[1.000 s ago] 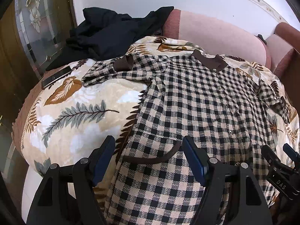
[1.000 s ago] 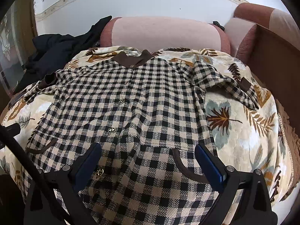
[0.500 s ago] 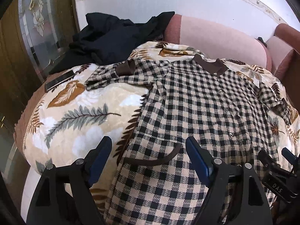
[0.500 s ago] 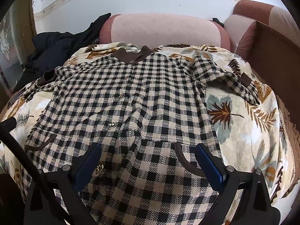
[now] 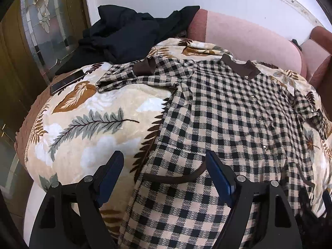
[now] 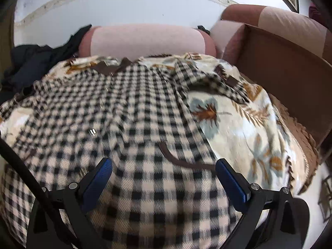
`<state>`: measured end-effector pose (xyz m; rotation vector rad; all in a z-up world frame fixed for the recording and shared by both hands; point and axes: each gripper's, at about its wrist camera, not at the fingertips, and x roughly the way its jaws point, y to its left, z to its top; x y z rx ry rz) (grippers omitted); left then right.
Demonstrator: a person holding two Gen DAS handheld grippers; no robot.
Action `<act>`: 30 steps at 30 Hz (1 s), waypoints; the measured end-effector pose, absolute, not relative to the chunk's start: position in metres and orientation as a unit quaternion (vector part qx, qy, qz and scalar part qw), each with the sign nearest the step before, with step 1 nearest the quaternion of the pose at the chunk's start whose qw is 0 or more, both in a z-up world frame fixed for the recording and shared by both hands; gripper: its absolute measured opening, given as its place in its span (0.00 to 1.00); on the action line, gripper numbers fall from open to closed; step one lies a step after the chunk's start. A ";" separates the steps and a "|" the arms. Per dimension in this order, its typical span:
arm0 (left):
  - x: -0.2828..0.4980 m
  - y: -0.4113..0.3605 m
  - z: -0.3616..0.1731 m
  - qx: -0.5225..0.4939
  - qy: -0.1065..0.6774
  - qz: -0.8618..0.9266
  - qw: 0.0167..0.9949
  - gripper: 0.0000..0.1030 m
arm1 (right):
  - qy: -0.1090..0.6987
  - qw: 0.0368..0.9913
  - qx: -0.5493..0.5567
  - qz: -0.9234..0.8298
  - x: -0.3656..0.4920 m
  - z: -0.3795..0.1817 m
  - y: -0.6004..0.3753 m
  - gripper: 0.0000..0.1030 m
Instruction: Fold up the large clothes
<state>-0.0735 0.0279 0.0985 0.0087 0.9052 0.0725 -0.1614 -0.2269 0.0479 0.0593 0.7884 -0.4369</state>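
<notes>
A beige-and-black checked coat (image 5: 224,112) with a brown collar (image 5: 240,68) lies spread flat, front up, on a leaf-print blanket (image 5: 93,124). Its left sleeve with a brown cuff (image 5: 143,67) stretches sideways. My left gripper (image 5: 164,157) is open over the coat's lower left edge, just above a brown pocket trim (image 5: 172,179), with nothing between the pads. In the blurred right wrist view, my right gripper (image 6: 163,162) is open above the coat (image 6: 116,108) near the other pocket trim (image 6: 182,161). The right sleeve (image 6: 217,83) lies bunched.
Black clothes (image 5: 128,33) are piled at the back left, and a dark phone (image 5: 66,82) lies on the blanket's left edge. A pink bolster (image 5: 249,39) runs along the wall. A brown sofa side (image 6: 280,72) rises on the right, and a glass door (image 5: 41,25) stands on the left.
The right gripper has swung to the right and dipped; its view is blurred and the pocket trim now sits between its fingers. The left gripper has hardly moved.
</notes>
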 end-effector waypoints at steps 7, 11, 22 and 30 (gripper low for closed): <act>-0.057 0.050 0.091 0.016 0.434 0.036 0.900 0.78 | 0.382 0.909 0.005 -0.169 -0.155 0.042 -0.220 0.99; -0.037 0.079 0.090 0.021 0.427 0.031 0.904 0.77 | 0.392 0.908 0.031 -0.147 -0.134 0.040 -0.231 0.99; 0.098 0.121 0.099 0.011 0.407 0.019 0.913 0.70 | 0.410 0.906 0.010 -0.110 -0.101 0.033 -0.233 0.99; 0.166 0.106 0.062 0.074 0.432 0.002 0.899 0.70 | 0.418 0.900 0.015 -0.121 -0.077 0.032 -0.246 0.99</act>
